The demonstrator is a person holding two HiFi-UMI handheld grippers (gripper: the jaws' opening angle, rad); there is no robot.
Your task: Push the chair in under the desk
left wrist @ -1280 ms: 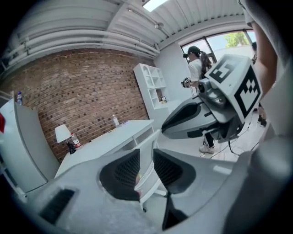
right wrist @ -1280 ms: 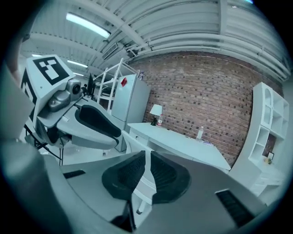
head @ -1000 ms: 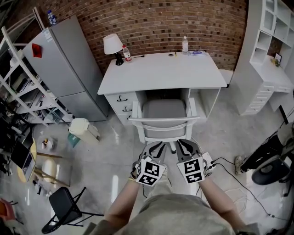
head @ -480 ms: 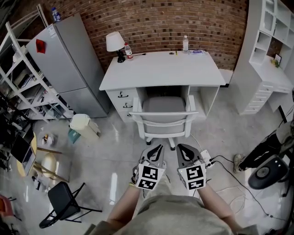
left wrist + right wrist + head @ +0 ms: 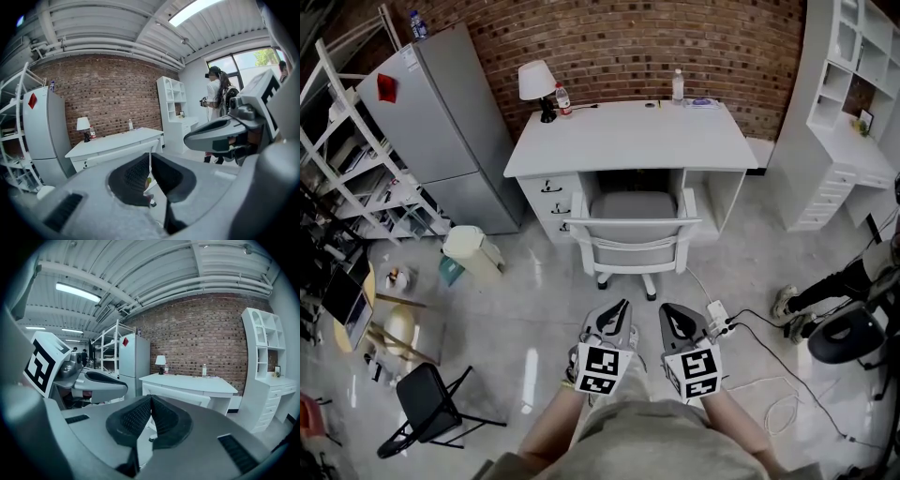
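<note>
Chair (image 5: 635, 228) is sitting under counter (image 5: 628, 141).
Left gripper (image 5: 617, 314) and right gripper (image 5: 670, 317) are hovering back from counter, fingers closed, empty.

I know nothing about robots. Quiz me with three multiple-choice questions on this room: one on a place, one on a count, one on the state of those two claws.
1. Where is the lamp? A. On the fridge. B. On the desk's back left corner. C. On the floor.
2. How many bottles stand on the desk? A. One. B. Two. C. Four.
3. How are the left gripper and right gripper? A. Both shut, empty. B. Both wide open. C. Each holding a cup.
Answers: 1 B, beside the brick wall. 2 B, a small bottle by the lamp, a clear bottle further right. 3 A, jaws together, nothing between.
</note>
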